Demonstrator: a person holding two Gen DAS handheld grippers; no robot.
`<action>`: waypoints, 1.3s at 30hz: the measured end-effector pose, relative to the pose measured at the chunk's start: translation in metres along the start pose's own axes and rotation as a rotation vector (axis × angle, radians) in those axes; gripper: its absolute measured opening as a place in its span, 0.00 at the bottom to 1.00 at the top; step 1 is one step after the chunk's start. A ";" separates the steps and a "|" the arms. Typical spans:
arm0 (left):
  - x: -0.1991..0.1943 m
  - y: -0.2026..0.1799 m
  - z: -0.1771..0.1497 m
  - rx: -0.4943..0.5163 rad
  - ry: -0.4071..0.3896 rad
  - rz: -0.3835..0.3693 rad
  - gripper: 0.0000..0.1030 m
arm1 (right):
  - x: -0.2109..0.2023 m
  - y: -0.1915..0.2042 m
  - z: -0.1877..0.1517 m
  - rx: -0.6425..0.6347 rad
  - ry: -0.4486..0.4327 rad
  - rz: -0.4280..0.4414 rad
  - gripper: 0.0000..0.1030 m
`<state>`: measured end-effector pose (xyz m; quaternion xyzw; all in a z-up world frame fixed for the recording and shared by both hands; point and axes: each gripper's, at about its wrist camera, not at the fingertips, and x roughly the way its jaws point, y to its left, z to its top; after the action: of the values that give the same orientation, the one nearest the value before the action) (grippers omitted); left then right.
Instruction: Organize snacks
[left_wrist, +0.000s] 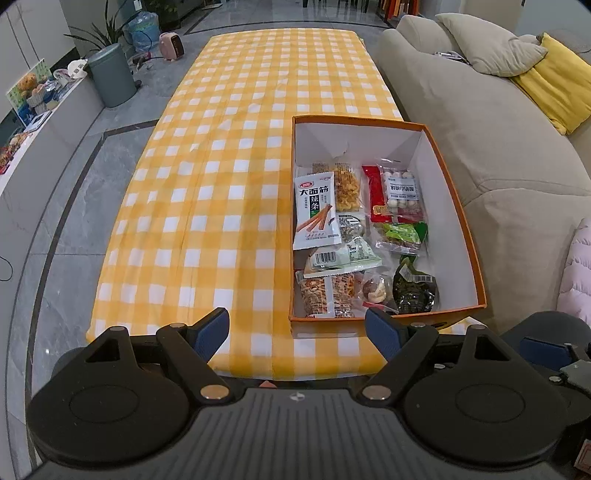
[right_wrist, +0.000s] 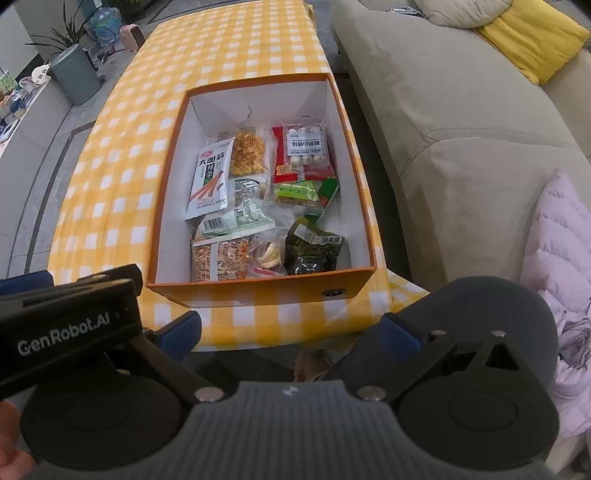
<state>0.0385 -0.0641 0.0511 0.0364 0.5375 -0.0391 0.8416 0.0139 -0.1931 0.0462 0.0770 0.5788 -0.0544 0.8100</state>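
Observation:
An orange box with a white inside stands on the near right part of the yellow checked table; it also shows in the right wrist view. Several snack packets lie inside, among them a white spicy-strip packet, a red packet with white balls, a green packet and a dark seaweed packet. My left gripper is open and empty just before the box's near wall. My right gripper is open and empty at the table's near edge.
A beige sofa with beige and yellow cushions runs along the table's right side. A pink quilted garment lies on it. A grey bin, a plant and a low shelf stand on the tiled floor at left.

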 end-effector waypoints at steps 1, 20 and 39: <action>0.000 0.000 0.000 -0.002 0.002 0.001 0.95 | 0.000 0.000 0.000 0.001 0.000 0.000 0.97; 0.006 -0.002 -0.002 -0.024 0.032 -0.014 0.92 | 0.003 -0.001 -0.002 0.013 0.003 0.011 0.97; 0.011 -0.005 -0.005 -0.013 0.043 -0.015 0.92 | 0.011 -0.003 -0.006 0.019 0.019 -0.010 0.97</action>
<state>0.0386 -0.0685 0.0390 0.0276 0.5561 -0.0409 0.8297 0.0108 -0.1953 0.0338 0.0821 0.5862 -0.0632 0.8035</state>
